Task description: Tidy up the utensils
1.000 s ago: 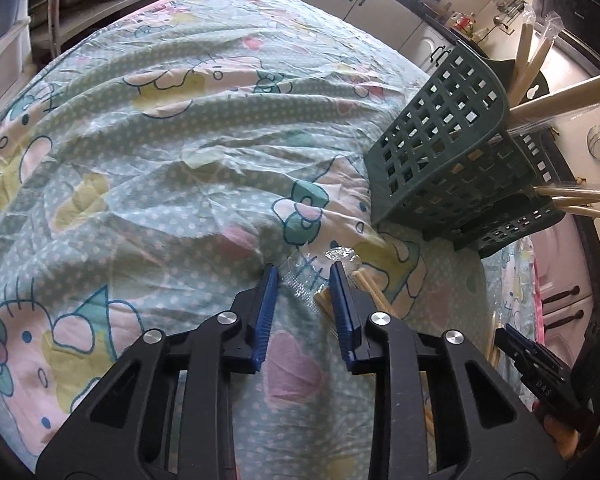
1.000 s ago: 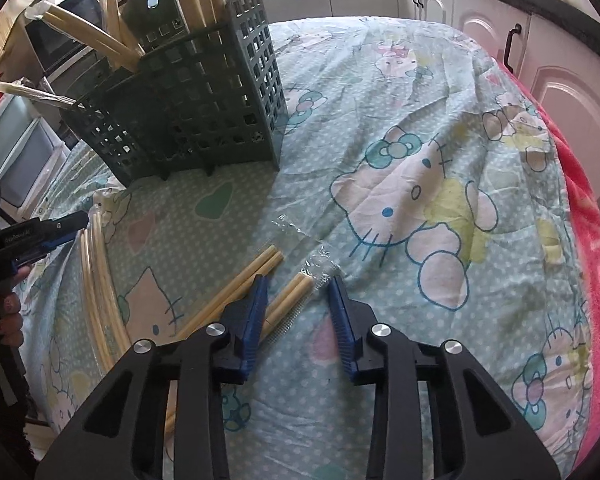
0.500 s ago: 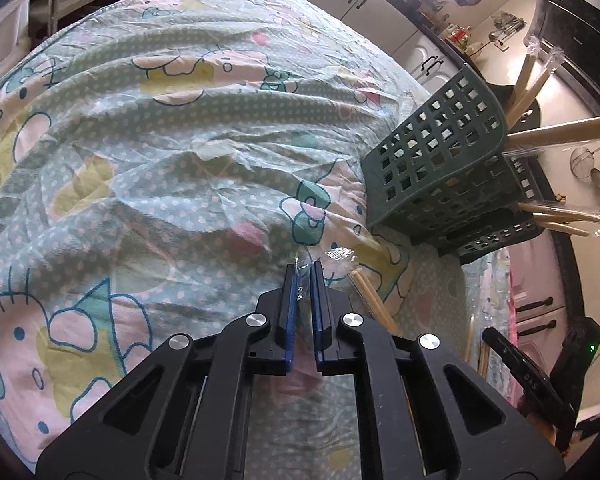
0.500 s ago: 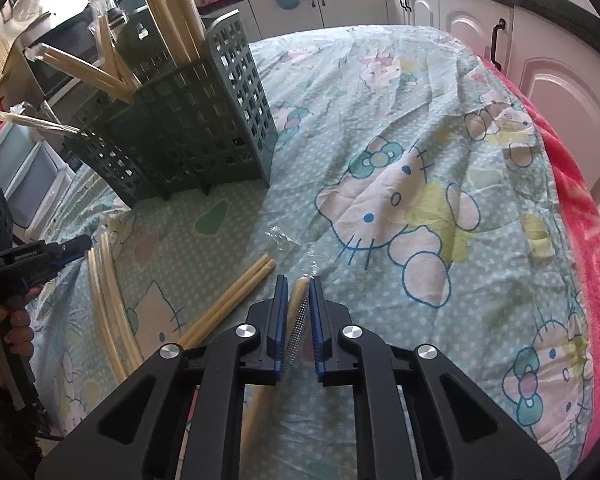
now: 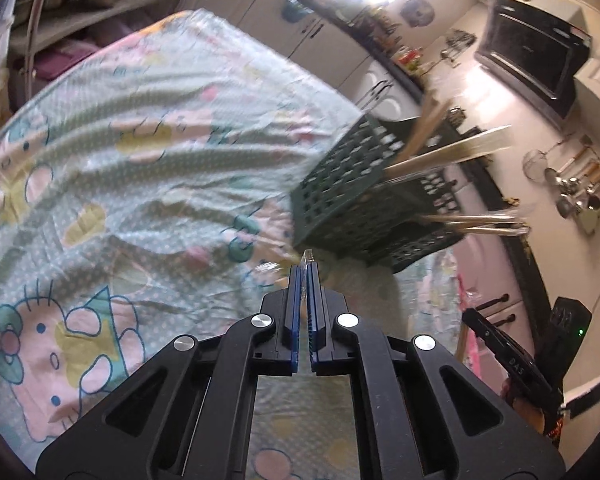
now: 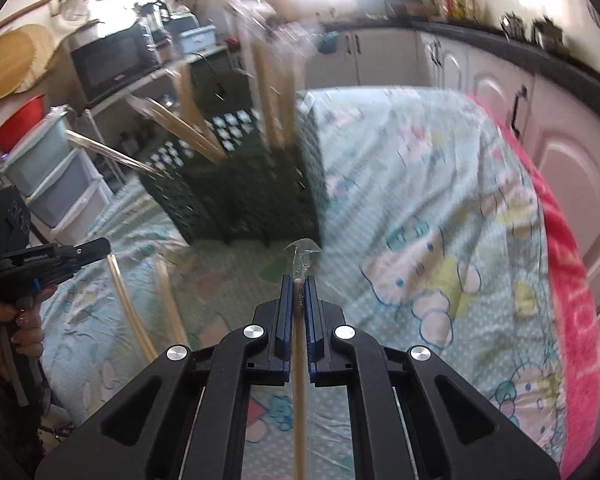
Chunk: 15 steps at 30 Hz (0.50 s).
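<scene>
bamboo-coloured chopsticks in a clear sleeve (image 6: 299,380) sit clamped between the blue pads of your right hand-held gripper (image 6: 299,280), the crinkled end of the sleeve poking out past the tips. your left hand-held gripper (image 5: 304,270) is closed down to a sliver, and only a thin edge of clear plastic wrapper (image 5: 308,258) shows between its pads; whether a stick hangs from that film you cannot tell from its own camera.

you look to be in the carry step: both picks made, both tools pointing towards the dark green lattice basket (image 5: 352,196) on the counter, which stands under a cartoon-print cloth (image 5: 140,168). several wrapped pairs already lean out of the basket.

the next move calls for bringing the right-hand pair over an open cell, tipping it upright, and lowering it before you release. the sticks already inside fan out widely, so pick a gap where yours will not snag.

the right camera shows what the left does not: more wrapped chopsticks on the cloth (image 6: 168,304) near your left tool, waiting their turn. the left camera shows the basket's side wall and the lower tier.
</scene>
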### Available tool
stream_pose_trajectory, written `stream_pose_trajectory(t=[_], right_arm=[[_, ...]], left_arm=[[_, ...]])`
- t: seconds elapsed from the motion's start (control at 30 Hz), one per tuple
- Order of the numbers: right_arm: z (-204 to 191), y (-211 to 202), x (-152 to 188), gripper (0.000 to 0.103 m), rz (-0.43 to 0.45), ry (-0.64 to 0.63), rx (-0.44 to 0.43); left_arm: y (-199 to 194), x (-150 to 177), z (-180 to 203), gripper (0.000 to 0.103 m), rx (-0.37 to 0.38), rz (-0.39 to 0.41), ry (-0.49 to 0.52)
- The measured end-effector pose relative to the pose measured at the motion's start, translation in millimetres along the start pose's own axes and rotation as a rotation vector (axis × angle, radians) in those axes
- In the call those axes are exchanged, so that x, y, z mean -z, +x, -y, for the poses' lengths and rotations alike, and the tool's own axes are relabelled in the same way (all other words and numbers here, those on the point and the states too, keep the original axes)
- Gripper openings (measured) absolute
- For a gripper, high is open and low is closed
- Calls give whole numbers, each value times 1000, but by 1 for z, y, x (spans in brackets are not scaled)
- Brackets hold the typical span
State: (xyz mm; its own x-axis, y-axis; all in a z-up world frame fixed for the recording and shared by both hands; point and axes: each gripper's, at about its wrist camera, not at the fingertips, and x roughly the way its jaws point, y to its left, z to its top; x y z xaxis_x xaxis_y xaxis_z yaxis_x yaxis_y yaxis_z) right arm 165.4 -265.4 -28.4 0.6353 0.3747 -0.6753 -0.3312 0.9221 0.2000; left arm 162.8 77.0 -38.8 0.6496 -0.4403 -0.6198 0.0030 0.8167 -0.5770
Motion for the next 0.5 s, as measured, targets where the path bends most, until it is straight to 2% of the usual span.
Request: stream_pose_trajectory(t=[0.23, 0.5], right_arm=[[-20, -29, -17, 6, 82, -52, -30], [-34, -48, -24, 6, 131, -87, -48]], left_arm=[[-23, -4, 36, 1, 59, 47, 83], [-42, -5, 69, 1, 102, 84, 163]])
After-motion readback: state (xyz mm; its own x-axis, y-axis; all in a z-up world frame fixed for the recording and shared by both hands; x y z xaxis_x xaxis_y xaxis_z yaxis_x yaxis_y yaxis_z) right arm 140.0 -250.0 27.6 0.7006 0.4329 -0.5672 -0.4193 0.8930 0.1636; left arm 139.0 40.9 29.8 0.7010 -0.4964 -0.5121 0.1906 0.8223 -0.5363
